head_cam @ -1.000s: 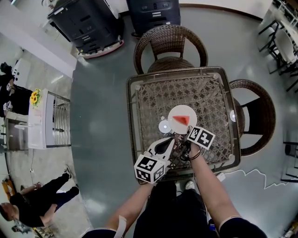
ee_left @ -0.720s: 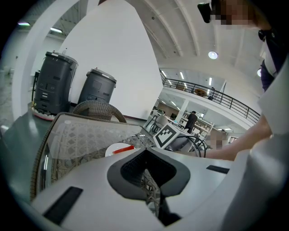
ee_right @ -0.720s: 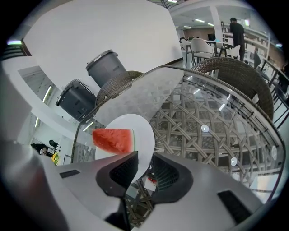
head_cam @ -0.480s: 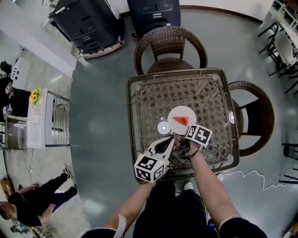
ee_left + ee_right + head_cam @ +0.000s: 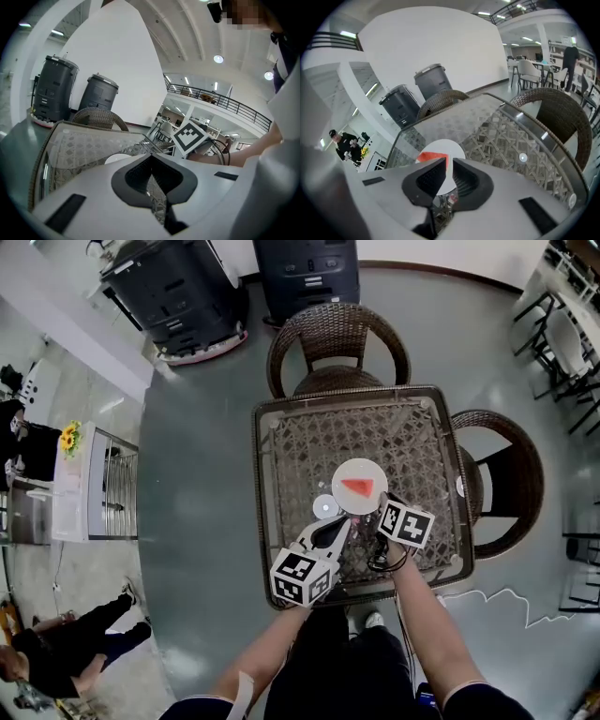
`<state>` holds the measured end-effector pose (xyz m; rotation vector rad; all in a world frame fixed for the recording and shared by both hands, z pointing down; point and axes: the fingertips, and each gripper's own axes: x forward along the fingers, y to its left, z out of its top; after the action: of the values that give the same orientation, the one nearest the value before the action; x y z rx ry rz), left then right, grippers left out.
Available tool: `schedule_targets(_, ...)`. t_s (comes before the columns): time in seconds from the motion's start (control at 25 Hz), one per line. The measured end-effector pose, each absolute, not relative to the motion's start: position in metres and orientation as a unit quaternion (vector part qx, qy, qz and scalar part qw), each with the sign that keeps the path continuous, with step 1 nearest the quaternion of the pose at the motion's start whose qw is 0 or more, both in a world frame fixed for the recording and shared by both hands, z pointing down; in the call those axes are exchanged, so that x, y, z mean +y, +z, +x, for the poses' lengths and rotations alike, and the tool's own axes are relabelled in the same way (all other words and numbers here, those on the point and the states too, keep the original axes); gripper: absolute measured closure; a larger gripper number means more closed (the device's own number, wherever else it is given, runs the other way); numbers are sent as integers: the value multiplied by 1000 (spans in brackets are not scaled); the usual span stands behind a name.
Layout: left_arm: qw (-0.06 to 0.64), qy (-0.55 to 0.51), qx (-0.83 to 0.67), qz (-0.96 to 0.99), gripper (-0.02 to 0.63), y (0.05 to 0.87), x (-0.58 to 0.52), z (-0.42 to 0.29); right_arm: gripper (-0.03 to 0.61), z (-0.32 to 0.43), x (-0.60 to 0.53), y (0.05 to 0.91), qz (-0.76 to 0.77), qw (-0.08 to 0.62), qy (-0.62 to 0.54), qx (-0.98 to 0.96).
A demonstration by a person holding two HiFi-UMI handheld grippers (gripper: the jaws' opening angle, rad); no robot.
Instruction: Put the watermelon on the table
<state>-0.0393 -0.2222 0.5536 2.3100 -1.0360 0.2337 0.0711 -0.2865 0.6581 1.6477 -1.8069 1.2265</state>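
While the watermelon (image 5: 357, 487) lies on the white plate (image 5: 360, 469) just nearer than the middle of the table (image 5: 281, 427), your right gripper (image 5: 446, 161) hovers just short of the plate with its jaws slightly apart and empty. Your left gripper (image 5: 151, 157) has its jaws pressed together on nothing.

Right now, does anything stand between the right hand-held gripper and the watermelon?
Nothing visible does. The watermelon lies on a white plate just ahead of the right hand-held gripper, with only bare plate between them.
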Motion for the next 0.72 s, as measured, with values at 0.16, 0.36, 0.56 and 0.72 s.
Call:
schedule_targets(0.16,283,83,-390,872,609,540,-224,-36,575,62,-292,617,564,177,392,-705)
schedule_targets(0.36,263,82,-389,879,609,517,-223,-31,575,43,-290,557,516,122,336,-779)
schedule_targets(0.56,248,79,-395,881,609,493,-215,-32,575,26,-268,503,468,97,273,-835)
schedule_targets(0.72,232,73,-391,887,609,473,-209,-30,575,17,-250,470,446,83,238,-859)
